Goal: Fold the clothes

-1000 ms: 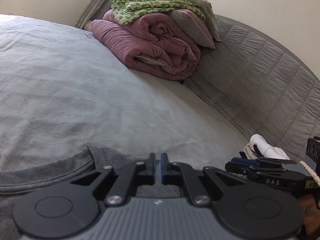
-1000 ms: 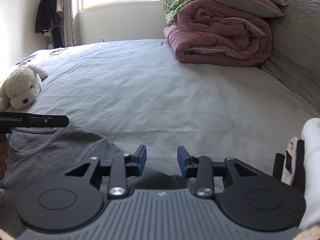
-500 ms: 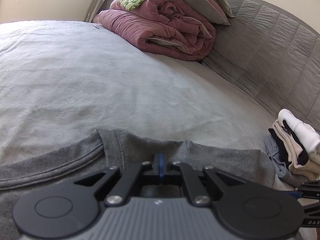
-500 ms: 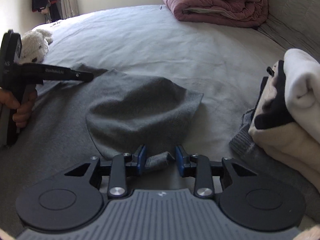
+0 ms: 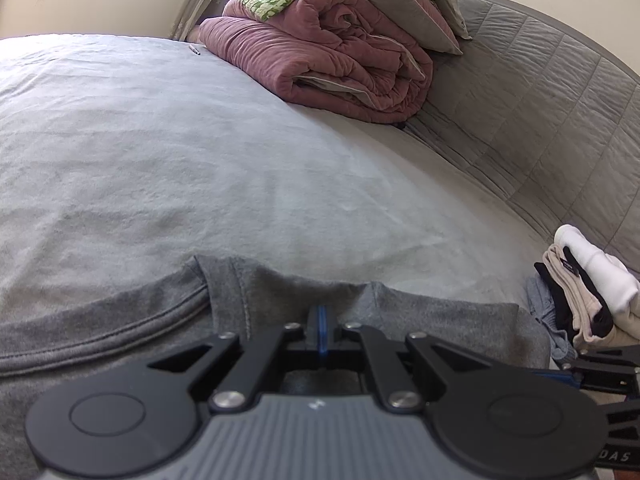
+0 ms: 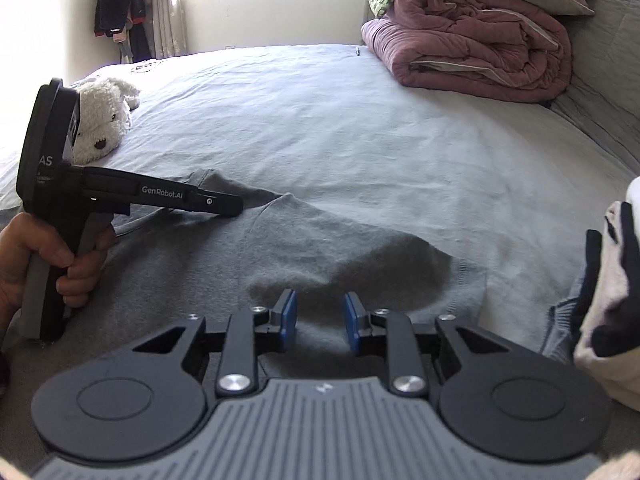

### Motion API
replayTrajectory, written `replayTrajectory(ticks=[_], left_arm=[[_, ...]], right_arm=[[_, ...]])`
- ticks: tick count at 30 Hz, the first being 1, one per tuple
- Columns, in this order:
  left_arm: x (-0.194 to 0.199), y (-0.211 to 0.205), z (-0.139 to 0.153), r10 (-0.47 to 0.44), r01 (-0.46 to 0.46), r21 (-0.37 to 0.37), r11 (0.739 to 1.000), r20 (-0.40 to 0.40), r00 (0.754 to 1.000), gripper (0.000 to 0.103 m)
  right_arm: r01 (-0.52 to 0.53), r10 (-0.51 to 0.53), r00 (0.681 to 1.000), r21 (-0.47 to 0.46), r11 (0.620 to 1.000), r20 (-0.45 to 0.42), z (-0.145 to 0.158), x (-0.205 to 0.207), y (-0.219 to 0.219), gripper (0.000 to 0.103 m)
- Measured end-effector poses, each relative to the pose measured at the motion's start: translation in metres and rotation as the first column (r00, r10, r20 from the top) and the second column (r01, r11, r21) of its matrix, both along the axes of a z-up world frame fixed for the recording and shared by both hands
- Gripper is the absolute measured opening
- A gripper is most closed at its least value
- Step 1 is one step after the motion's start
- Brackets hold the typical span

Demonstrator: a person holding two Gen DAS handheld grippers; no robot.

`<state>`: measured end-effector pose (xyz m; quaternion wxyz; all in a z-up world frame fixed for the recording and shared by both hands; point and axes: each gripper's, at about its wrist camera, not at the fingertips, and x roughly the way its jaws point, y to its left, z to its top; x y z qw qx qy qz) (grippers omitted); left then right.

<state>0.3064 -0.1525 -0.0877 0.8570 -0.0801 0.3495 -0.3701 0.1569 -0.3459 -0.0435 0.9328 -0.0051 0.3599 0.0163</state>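
Observation:
A grey T-shirt (image 5: 120, 332) lies spread on the bed's pale sheet (image 5: 200, 160), collar to the left in the left wrist view. My left gripper (image 5: 321, 314) is shut, its pads pinching the shirt at the shoulder seam. In the right wrist view a hand (image 6: 24, 256) holds that left gripper (image 6: 236, 210), its tip on the raised shoulder fabric. My right gripper (image 6: 321, 316) hovers over the shirt's sleeve (image 6: 400, 264). Its jaws are closing, with a gap still between the blue pads. Grey fabric shows in the gap, but the pads do not press it.
A stack of folded clothes (image 6: 612, 280) sits at the right, close to the sleeve. A rolled maroon quilt (image 5: 332, 64) with a green blanket and pillows lies against the quilted grey headboard (image 5: 540, 100). A white plush dog (image 6: 106, 120) rests at the far left.
The left gripper's pads closed together on the shirt's shoulder. The right gripper shifted over the sleeve and its jaws narrowed; the fabric fold seen between them half a second ago now lies flat.

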Motion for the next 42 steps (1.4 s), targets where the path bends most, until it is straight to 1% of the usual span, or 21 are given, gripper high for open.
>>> replayTrajectory(ticks=[2,4,7,8,9,12,13,14,16,18,23,24,25,28,31,33,35,37,38,41,42], left_arm=[[0.000,0.000,0.000,0.000,0.000,-0.001,1.000,-0.001,1.000,0.003],[0.001,0.000,-0.001,0.000,0.000,-0.002,1.000,-0.002,1.000,0.003],[0.001,0.000,-0.001,0.000,0.000,-0.003,1.000,-0.002,1.000,0.003],[0.001,0.000,-0.001,0.000,0.000,-0.003,1.000,-0.002,1.000,0.003],[0.001,0.000,-0.001,0.000,0.000,-0.004,1.000,-0.003,1.000,0.003],[0.001,0.000,-0.001,0.000,0.000,-0.007,1.000,-0.006,1.000,0.003],[0.002,0.000,-0.001,0.000,0.000,-0.008,1.000,-0.008,1.000,0.003],[0.001,0.000,-0.001,0.000,0.000,-0.007,1.000,-0.007,1.000,0.003],[0.001,0.000,-0.001,0.000,0.000,-0.006,1.000,-0.005,1.000,0.003],[0.001,0.000,-0.001,0.000,0.000,-0.006,1.000,-0.005,1.000,0.003],[0.001,0.001,-0.001,0.000,0.000,-0.007,1.000,-0.006,1.000,0.003],[0.001,0.001,-0.001,0.000,0.000,-0.008,1.000,-0.006,1.000,0.003],[0.001,0.001,-0.001,0.000,0.000,-0.008,1.000,-0.006,1.000,0.003],[0.002,0.001,-0.001,0.000,0.000,-0.009,1.000,-0.008,1.000,0.003],[0.001,0.001,-0.001,0.001,-0.001,-0.010,1.000,-0.007,1.000,0.003],[0.001,0.001,-0.001,0.001,-0.001,-0.011,1.000,-0.008,1.000,0.003],[0.002,0.001,-0.002,0.001,-0.001,-0.014,1.000,-0.011,1.000,0.003],[0.002,0.002,-0.002,0.001,-0.001,-0.016,1.000,-0.013,1.000,0.003],[0.002,0.002,-0.002,0.001,-0.001,-0.016,1.000,-0.014,1.000,0.003],[0.002,0.002,-0.002,0.001,-0.001,-0.014,1.000,-0.011,1.000,0.003],[0.002,0.002,-0.002,0.001,-0.001,-0.014,1.000,-0.010,1.000,0.003]], right_arm=[[0.032,-0.033,0.999,-0.056,0.998,-0.011,-0.009,0.014,0.002,0.021],[0.080,-0.077,0.997,-0.132,0.988,0.027,-0.012,0.025,-0.006,0.021],[0.154,-0.149,0.987,-0.128,0.980,0.054,-0.014,0.041,-0.036,0.023],[0.185,-0.178,0.981,-0.112,0.976,0.070,-0.013,0.044,-0.047,0.023],[0.218,-0.209,0.974,-0.122,0.968,0.083,-0.010,0.047,-0.055,0.023],[0.269,-0.261,0.959,-0.069,0.961,0.111,0.004,0.038,-0.073,0.023],[0.274,-0.267,0.956,-0.053,0.960,0.118,0.008,0.030,-0.074,0.026],[0.279,-0.272,0.954,-0.040,0.960,0.124,0.013,0.022,-0.074,0.033],[0.277,-0.269,0.956,-0.054,0.960,0.117,0.016,0.009,-0.068,0.035],[0.268,-0.263,0.960,-0.040,0.963,0.095,0.015,-0.004,-0.064,0.035],[0.273,-0.272,0.961,-0.013,0.962,0.044,-0.002,-0.017,-0.060,0.036],[0.282,-0.280,0.959,-0.034,0.959,0.039,-0.007,-0.015,-0.061,0.030],[0.290,-0.288,0.957,-0.053,0.956,0.035,-0.011,-0.013,-0.062,0.027],[0.309,-0.306,0.950,-0.049,0.950,0.051,-0.012,-0.014,-0.064,0.027],[0.292,-0.289,0.953,-0.021,0.956,0.093,-0.008,-0.011,-0.064,0.030],[0.307,-0.307,0.948,0.011,0.952,0.088,-0.009,-0.002,-0.070,0.030],[0.317,-0.317,0.944,0.014,0.948,0.092,-0.009,-0.001,-0.068,0.025],[0.327,-0.327,0.940,0.018,0.945,0.095,-0.009,0.001,-0.067,0.003],[0.332,-0.332,0.938,0.019,0.943,0.100,-0.008,0.001,-0.066,0.003],[0.355,-0.348,0.921,-0.009,0.935,0.174,0.002,-0.005,-0.061,0.003],[0.364,-0.352,0.917,-0.033,0.931,0.188,0.003,-0.004,-0.060,0.002]])
